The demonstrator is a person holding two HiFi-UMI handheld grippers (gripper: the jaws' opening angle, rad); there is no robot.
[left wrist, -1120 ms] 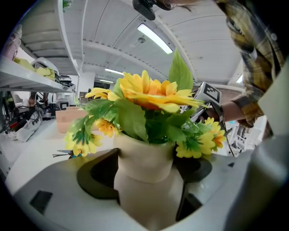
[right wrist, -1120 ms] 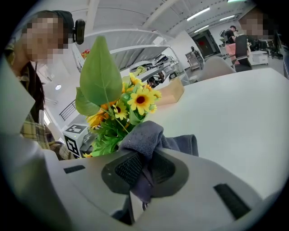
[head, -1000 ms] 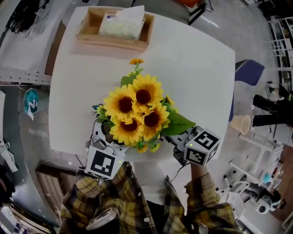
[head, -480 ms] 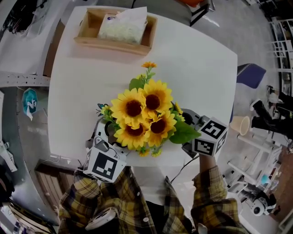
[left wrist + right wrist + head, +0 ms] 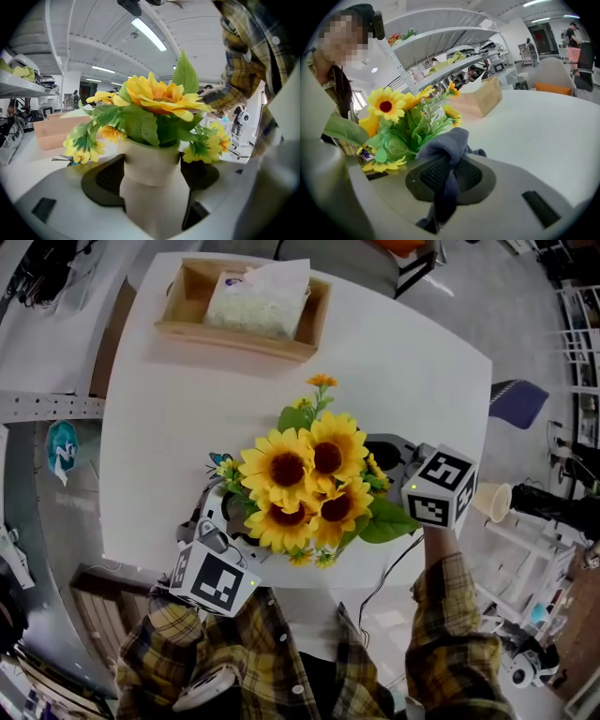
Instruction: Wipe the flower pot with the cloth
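Note:
A white flower pot (image 5: 151, 187) full of yellow sunflowers (image 5: 305, 482) stands near the front edge of the white table (image 5: 159, 427). In the head view the blooms hide the pot. My left gripper (image 5: 152, 171) is shut on the pot, one dark pad on each side of it; in the head view the left gripper (image 5: 223, 514) sits at the flowers' front left. My right gripper (image 5: 450, 173) is shut on a dark blue-grey cloth (image 5: 449, 146), bunched between its pads. In the head view the right gripper (image 5: 386, 457) sits close against the flowers' right side.
A wooden tray (image 5: 183, 326) with a tissue pack (image 5: 258, 298) stands at the table's far edge. Off the table to the right are a paper cup (image 5: 494, 496) and a blue seat (image 5: 514, 397). The person's plaid sleeves (image 5: 450, 634) reach in from the front.
The pot and flowers have shifted right and a little farther from the front edge with the left gripper. The right gripper has swung from the pot's front right up along its right side.

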